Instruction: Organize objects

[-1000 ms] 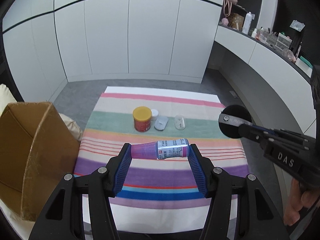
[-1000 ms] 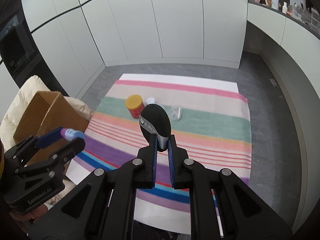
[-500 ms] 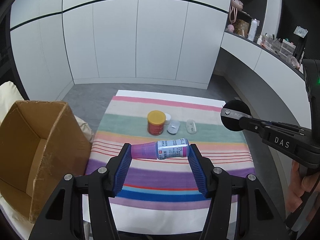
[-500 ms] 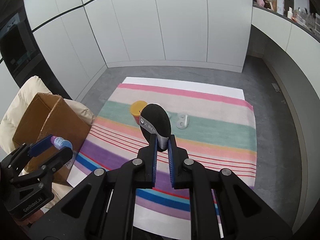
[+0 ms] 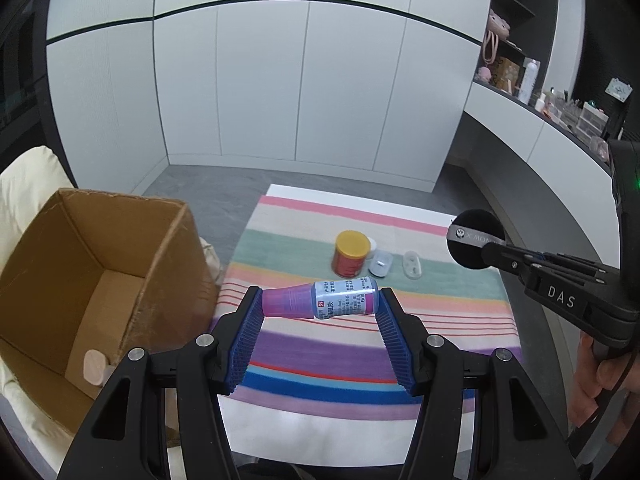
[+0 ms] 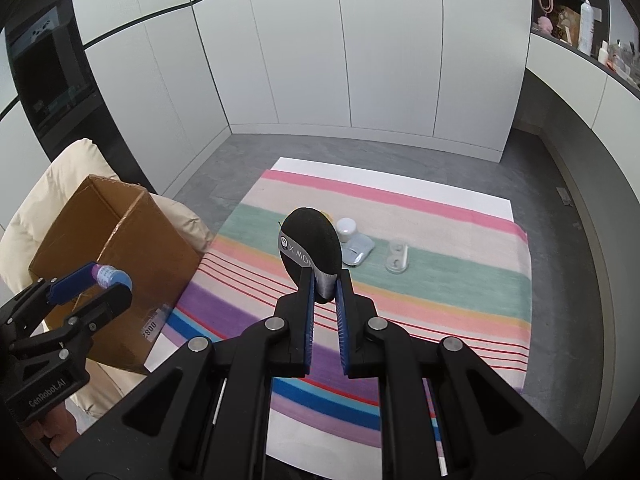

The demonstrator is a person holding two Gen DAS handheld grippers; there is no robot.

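- Right now my left gripper [image 5: 320, 306] is clamped on a small bottle with a pink cap and a blue-and-white printed label [image 5: 322, 300], held sideways between the blue ribbed pads, cap toward the left pad and base toward the right.
- From the right wrist view I see that same bottle above the near corner of the open brown cardboard box [image 6: 108, 256], with the gripper just in front of the box wall.
- My right gripper [image 6: 323, 280] is pinched narrow on the grey strap of a round black sponge puff [image 6: 310, 244], which stands up past the fingertips over the striped cloth.
- On the multicoloured striped cloth [image 5: 360, 344] I can see a red can with a yellow lid [image 5: 350, 254], a white round jar just behind it [image 6: 346, 227], a pale blue-grey flat case [image 5: 380, 264] beside the can, and a small clear plastic piece [image 5: 412, 265] a little further right.
- Inside the box, a pale round wooden-looking item [image 5: 94, 368] lies at the bottom near the front wall.
- The box rests on a cream cushioned seat [image 6: 60, 176] to the left of the cloth.
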